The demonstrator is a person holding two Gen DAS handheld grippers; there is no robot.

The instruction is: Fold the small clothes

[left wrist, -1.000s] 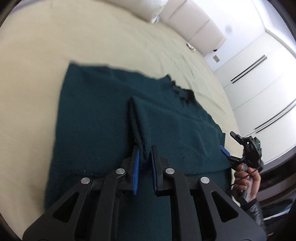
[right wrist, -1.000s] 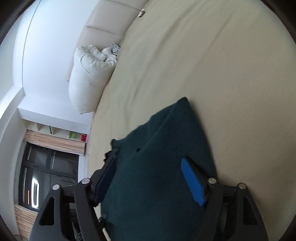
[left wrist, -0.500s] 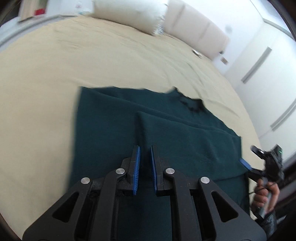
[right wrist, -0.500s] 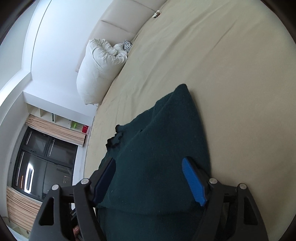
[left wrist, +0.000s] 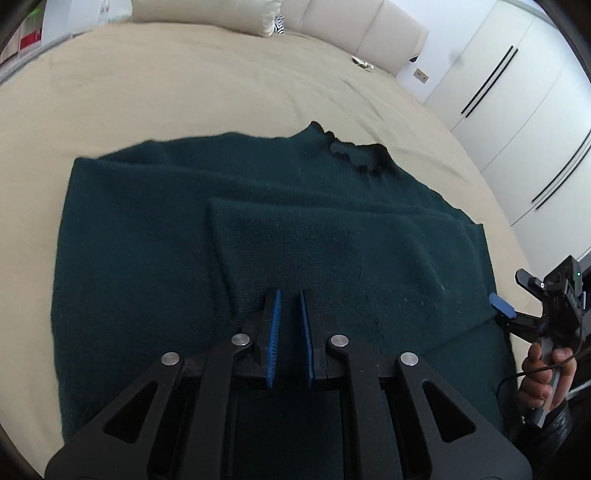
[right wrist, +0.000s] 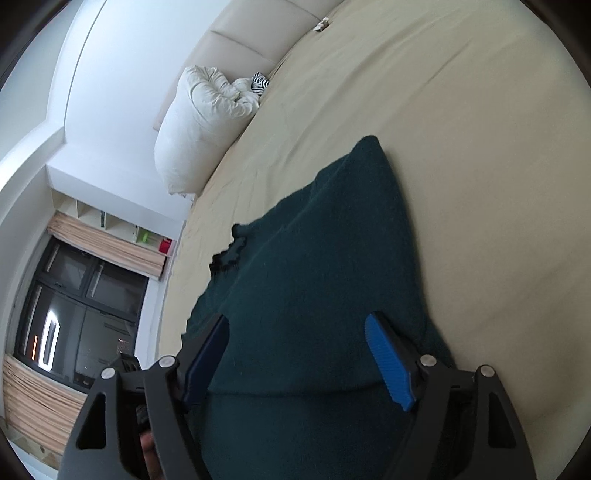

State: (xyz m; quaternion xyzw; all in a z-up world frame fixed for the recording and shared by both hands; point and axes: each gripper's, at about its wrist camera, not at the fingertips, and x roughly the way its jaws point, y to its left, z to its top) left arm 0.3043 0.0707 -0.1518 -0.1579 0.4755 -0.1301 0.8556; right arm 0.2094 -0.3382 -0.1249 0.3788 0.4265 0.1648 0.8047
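A dark green knit sweater lies flat on the beige bed, its neck at the far side and one sleeve folded across the body. My left gripper hovers over the near part of the sweater; its blue pads stand a narrow gap apart with nothing between them. The right gripper shows at the right edge of the left wrist view, beside the sweater's right edge. In the right wrist view the right gripper is wide open above the sweater, not touching it.
A white pillow and a padded headboard stand at the far end of the bed. White wardrobe doors are to the right. A small pale object lies on the bed near the headboard. Windows with curtains are at the left.
My left gripper has let go of the sleeve fold, which now lies flat across the sweater, and has drawn back and tilted up. The right gripper stays open and has shifted little.
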